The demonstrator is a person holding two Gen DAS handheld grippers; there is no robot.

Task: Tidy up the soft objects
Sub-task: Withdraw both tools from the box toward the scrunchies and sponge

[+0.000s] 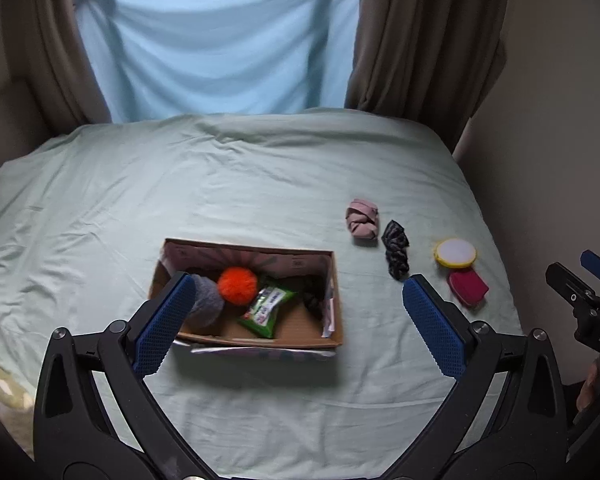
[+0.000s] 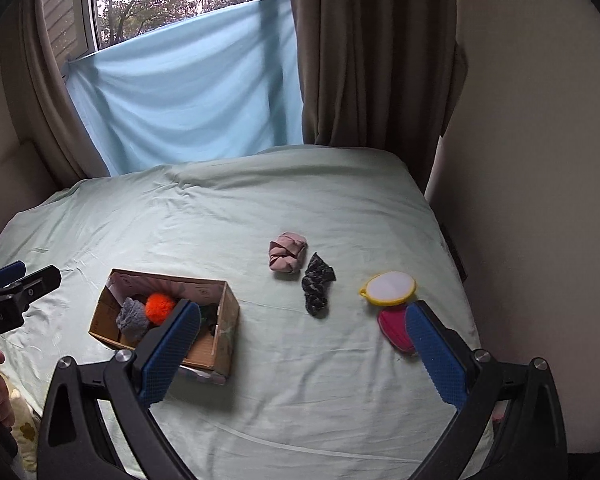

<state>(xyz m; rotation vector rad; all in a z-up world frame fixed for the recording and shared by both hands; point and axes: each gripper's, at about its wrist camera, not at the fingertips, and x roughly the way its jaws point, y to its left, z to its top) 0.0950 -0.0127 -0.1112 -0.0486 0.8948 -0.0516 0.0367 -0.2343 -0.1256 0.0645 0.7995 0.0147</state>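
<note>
A cardboard box (image 1: 336,280) (image 2: 228,312) sits on the bed and holds an orange pom-pom (image 1: 237,285) (image 2: 159,307), a grey fuzzy ball (image 1: 205,305) (image 2: 132,318), a green wipes packet (image 1: 265,309) and a dark item. To its right lie a pink knotted cloth (image 1: 363,218) (image 2: 287,254), a dark patterned cloth (image 1: 395,249) (image 2: 317,285), a yellow-rimmed round puff (image 1: 455,253) (image 2: 388,288) and a magenta pouch (image 1: 467,287) (image 2: 394,326). My left gripper (image 1: 296,312) is open and empty above the box's near side. My right gripper (image 2: 304,348) is open and empty.
The pale green bedsheet (image 1: 260,168) (image 2: 260,200) covers the bed. A blue cloth (image 2: 188,92) hangs over the window between brown curtains (image 2: 364,60). A wall borders the bed's right edge. The right gripper shows at the left wrist view's right edge (image 1: 580,292).
</note>
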